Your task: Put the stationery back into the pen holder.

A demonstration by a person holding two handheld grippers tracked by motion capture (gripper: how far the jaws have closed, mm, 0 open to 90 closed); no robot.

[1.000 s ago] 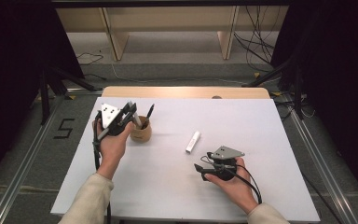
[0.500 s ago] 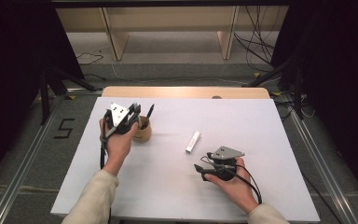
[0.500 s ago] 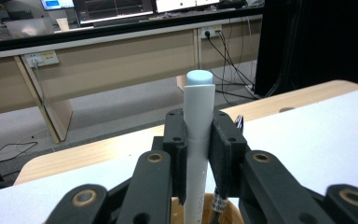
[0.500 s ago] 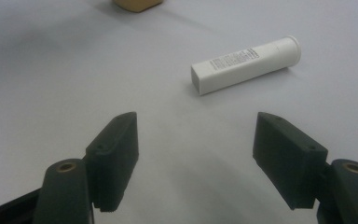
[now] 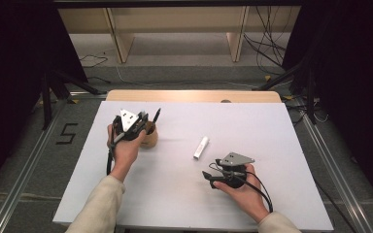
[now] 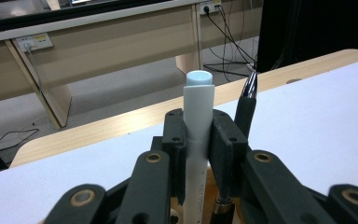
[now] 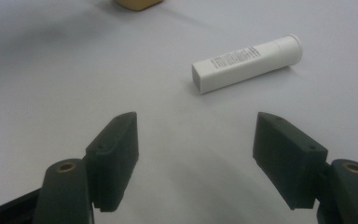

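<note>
White tube (image 6: 198,135) upright, pinched between the left gripper's (image 6: 198,140) pads — over the wooden cup (image 5: 149,137) near the desk's (image 5: 272,126) left edge. A black pen (image 6: 247,100) stands in the cup just beside it. Second white tube (image 5: 201,147) lies flat mid-desk. Right gripper (image 7: 196,158) near the front edge — jaws spread, nothing between them.

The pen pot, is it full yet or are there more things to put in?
Done: a black pen already stands in the wooden pot. In hand: the left gripper is shut on a white marker, held upright over the pot. Left: another white tube lies flat on the table, apart from the pot, in front of the open right gripper, which holds nothing.
</note>
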